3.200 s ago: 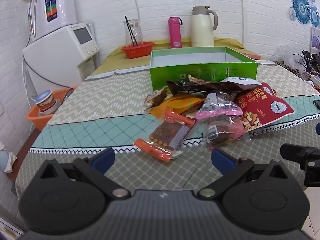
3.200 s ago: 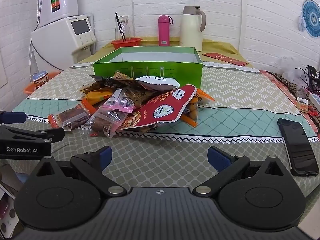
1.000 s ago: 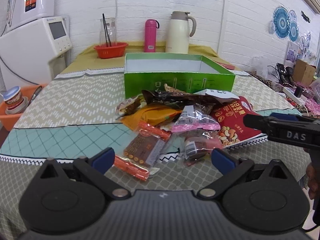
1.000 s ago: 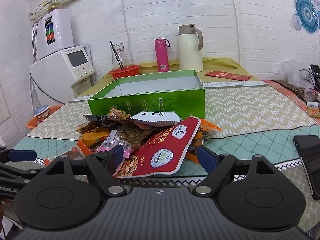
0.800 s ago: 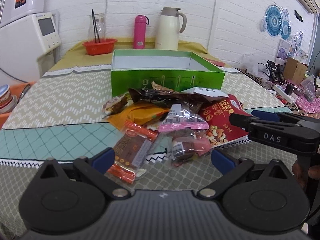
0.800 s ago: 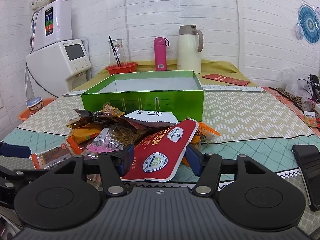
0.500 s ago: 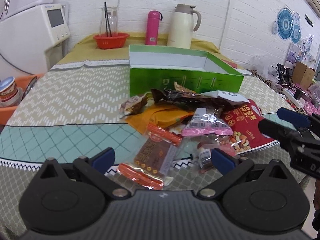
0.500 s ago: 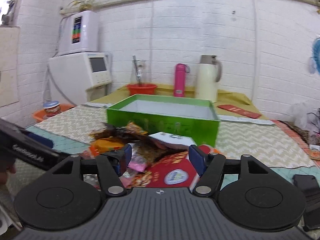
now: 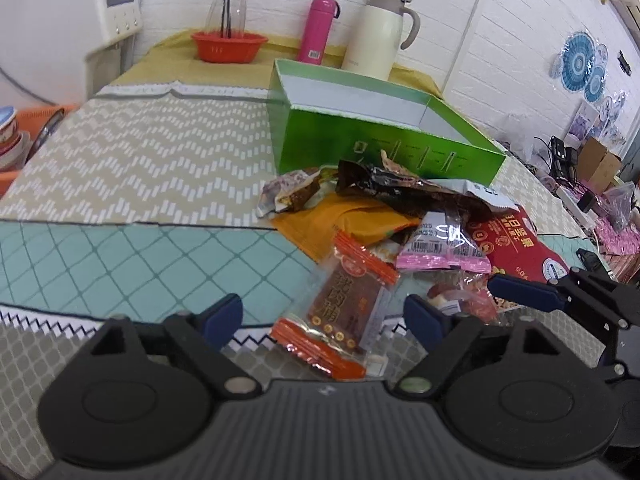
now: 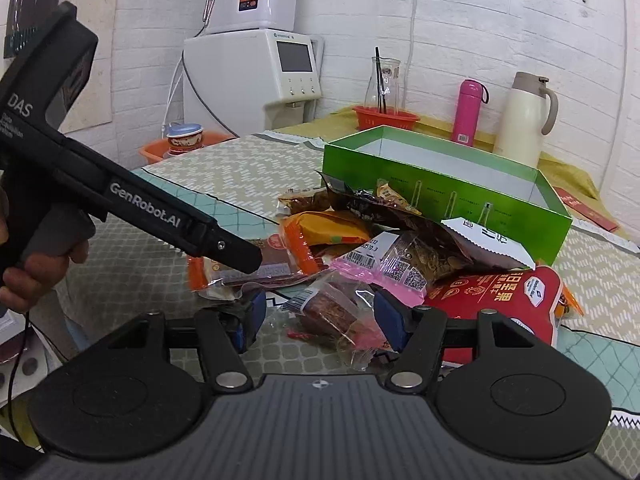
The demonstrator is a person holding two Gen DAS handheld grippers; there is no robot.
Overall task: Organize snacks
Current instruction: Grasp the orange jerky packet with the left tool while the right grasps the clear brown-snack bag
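Low in the left wrist view, the left gripper (image 9: 322, 316) has its jaws spread, and they have just been closing a little; the near end of an orange-edged packet (image 9: 344, 312) lies between the blue pads without either pad pressing it. That packet rests on the patterned surface (image 9: 120, 168) at the front of a snack pile (image 9: 384, 216) in the centre of the frame. Behind the pile stands an open green box (image 9: 380, 148), tilted in the picture, its inside white. A red nut bag (image 9: 520, 248) lies at the pile's right edge. At the right edge of the frame, one blue finger of the right gripper (image 9: 524, 292) reaches in beside the pink packets.

Across the lower middle of the right wrist view, the right gripper (image 10: 318, 314) is parted around a clear packet with pink trim (image 10: 336, 312); the pads sit close on either side, yet whether they touch it I cannot tell. From the upper left, the left gripper's black body (image 10: 120, 188) slants down to the orange-edged packet (image 10: 248, 272), held by a hand (image 10: 36, 268) at the left edge. The green box (image 10: 440, 184) stands behind the pile, right of centre.
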